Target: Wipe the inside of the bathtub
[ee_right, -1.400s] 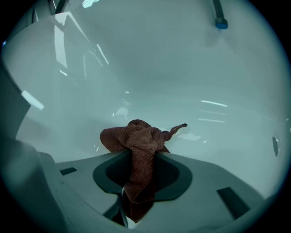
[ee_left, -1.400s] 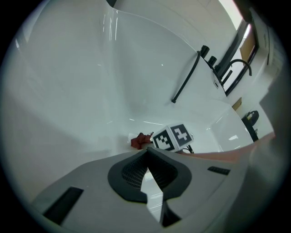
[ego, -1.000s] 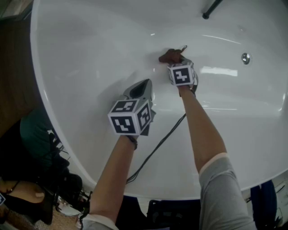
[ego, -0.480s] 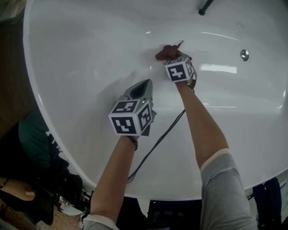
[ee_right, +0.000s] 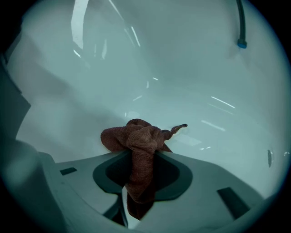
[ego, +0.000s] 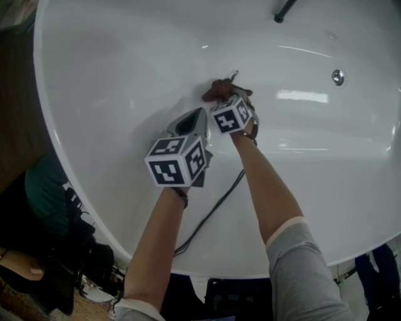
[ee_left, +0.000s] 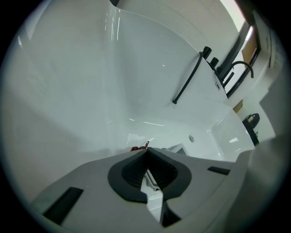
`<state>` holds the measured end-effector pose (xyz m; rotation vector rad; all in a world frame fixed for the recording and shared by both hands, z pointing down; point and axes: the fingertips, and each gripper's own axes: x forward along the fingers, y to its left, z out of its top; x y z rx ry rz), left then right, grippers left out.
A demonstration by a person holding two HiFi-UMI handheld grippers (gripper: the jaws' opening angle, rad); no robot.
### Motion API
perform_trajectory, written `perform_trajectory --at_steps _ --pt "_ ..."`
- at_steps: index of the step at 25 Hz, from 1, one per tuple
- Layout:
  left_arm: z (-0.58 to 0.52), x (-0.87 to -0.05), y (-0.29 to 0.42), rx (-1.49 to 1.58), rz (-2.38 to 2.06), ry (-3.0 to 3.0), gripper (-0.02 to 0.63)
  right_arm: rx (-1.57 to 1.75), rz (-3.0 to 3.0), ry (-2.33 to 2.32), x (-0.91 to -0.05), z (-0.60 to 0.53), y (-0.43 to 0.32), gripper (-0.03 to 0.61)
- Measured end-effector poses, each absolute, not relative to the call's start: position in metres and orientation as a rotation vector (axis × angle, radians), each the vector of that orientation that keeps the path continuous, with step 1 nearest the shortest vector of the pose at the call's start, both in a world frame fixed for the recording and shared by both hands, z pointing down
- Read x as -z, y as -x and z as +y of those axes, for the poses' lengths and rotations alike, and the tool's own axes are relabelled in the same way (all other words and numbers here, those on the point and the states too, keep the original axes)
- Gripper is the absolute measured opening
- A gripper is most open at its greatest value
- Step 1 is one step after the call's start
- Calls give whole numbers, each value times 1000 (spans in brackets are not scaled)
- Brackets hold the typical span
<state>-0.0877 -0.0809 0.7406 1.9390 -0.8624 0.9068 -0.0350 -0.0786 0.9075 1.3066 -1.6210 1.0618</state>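
A white bathtub (ego: pixel 113 81) fills the head view. A bunched brown cloth (ee_right: pixel 138 139) is clamped between the jaws of my right gripper (ee_right: pixel 142 154), pressed against the tub's inner wall (ee_right: pixel 182 82). In the head view the brown cloth (ego: pixel 218 89) shows just beyond the right gripper (ego: pixel 225 100). My left gripper (ego: pixel 195 119) hovers over the tub floor just left of the right one, jaws closed on nothing. In the left gripper view the left gripper (ee_left: pixel 146 157) shows its pads meeting, with a bit of cloth (ee_left: pixel 138 148) beyond.
A chrome drain fitting (ego: pixel 338 76) sits at the right of the tub. A black shower hose or rod (ego: pixel 285 10) crosses the top edge. A black cable (ego: pixel 213 210) trails over the tub's near rim. Dark clutter (ego: pixel 50 219) lies on the floor at left.
My right gripper has dragged the cloth leftward along the tub wall, closer to the left gripper. The left gripper has shifted slightly up and left.
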Motion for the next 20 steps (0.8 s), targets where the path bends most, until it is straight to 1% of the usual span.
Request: perform_trajectory --at_steps 4,6,16,20 --pt "-83 -739 92 -901 -875 -1934 6 -1107 -1670 -1212 -910 -58 82 130" --pt "-83 -739 94 -900 -876 -1929 6 -1137 -1686 -1190 -919 -51 94 130" --pt "-109 -722 103 -815 -955 -1956 6 -1105 -1734 -1259 -908 -133 66 129" --pt "-110 -717 107 -807 -961 -1954 6 -1164 -1752 -1267 -916 -145 63 130"
